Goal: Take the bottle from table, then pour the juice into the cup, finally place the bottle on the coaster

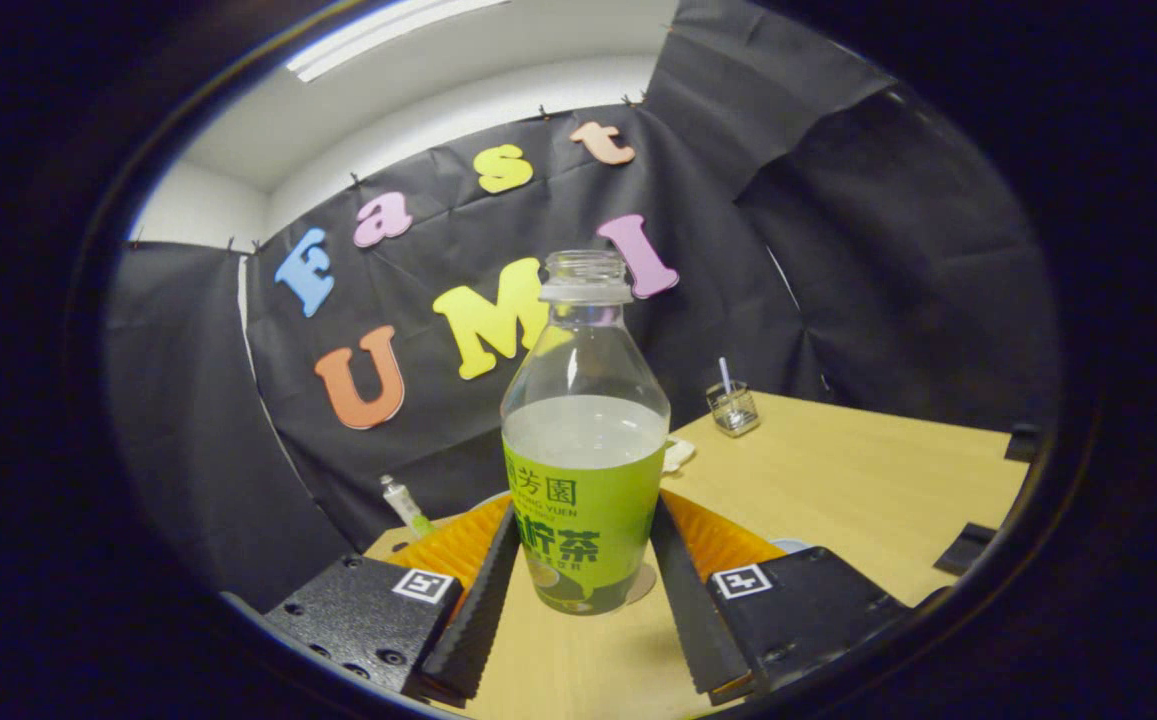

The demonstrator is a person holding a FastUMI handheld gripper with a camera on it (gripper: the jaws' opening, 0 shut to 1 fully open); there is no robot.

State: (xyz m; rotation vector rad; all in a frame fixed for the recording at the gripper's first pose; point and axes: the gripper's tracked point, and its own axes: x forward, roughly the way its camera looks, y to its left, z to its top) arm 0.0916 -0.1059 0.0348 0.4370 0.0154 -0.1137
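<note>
Bottle (584, 470) held upright between fingers of gripper (584, 560), both pads pressed on label, just above table (838, 480). No cap on top; juice filled about halfway. Cup (733, 408) seen far beyond, near wall. Coaster not made out. Juice could be spilled if bottle tipped early. Smooth bottle could be dropped if squeeze loosened.

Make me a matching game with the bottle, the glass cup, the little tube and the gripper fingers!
Things:
1 bottle
2 glass cup
3 little tube
4 gripper

Clues:
A lying near the table edge by the black cloth
B far back, straw inside
C green label, cap off
D fingers closed against the bottle's sides

Pairs: 1-C, 2-B, 3-A, 4-D
</note>
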